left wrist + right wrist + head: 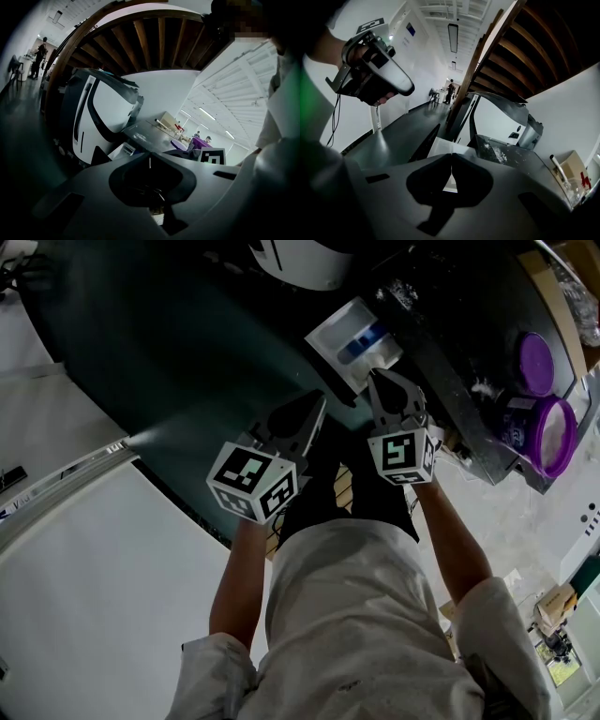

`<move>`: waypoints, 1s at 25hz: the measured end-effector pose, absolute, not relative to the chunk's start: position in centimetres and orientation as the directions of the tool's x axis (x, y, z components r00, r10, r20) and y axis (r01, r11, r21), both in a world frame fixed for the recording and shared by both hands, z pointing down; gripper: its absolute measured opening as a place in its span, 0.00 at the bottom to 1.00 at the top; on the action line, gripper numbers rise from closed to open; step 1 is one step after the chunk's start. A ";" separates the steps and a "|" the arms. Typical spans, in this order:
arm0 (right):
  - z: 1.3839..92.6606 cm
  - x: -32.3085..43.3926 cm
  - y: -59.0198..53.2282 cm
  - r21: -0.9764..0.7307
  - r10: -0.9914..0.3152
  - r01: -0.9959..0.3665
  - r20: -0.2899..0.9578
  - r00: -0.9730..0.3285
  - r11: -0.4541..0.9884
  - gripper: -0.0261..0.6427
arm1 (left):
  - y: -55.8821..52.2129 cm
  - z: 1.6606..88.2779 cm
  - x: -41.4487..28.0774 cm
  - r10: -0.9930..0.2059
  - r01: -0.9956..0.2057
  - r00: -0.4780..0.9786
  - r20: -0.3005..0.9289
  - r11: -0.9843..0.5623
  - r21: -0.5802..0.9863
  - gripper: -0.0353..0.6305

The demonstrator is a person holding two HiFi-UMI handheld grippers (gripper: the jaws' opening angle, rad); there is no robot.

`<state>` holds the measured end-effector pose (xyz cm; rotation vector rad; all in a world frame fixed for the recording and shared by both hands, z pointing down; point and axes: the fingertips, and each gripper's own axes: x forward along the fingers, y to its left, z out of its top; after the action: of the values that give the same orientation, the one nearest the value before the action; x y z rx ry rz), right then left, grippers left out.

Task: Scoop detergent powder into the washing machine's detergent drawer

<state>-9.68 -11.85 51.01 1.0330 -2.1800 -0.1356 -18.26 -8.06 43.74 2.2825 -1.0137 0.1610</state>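
Hovering just beside the pulled-out detergent drawer (354, 341), left gripper (317, 407) and right gripper (377, 381) both clenched empty, probably poised before fetching powder.

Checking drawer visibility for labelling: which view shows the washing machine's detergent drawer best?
The head view. There the detergent drawer is pulled out, and its open top shows white with blue inside. The right gripper view shows only its white near end, partly hidden. The left gripper view shows just a small white corner.
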 end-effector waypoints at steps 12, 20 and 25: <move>50.7 -9.7 -11.9 0.435 -0.737 -0.614 0.538 -0.410 0.659 0.06 | -8.0 43.7 -18.5 -0.631 -0.704 0.696 0.343 -0.505 0.499 0.09; 50.2 -9.6 -12.3 0.426 -0.754 -0.641 0.516 -0.407 0.638 0.06 | -8.1 43.6 -19.0 -0.641 -0.710 0.688 0.341 -0.496 0.499 0.09; 50.1 -9.9 -12.3 0.474 -0.762 -0.608 0.507 -0.402 0.636 0.06 | -8.1 43.7 -19.3 -0.646 -0.715 0.682 0.343 -0.490 0.498 0.09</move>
<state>-9.93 -12.35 50.14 1.0644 -2.1419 -0.2767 -19.29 -8.06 43.69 2.2703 -1.0405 0.1453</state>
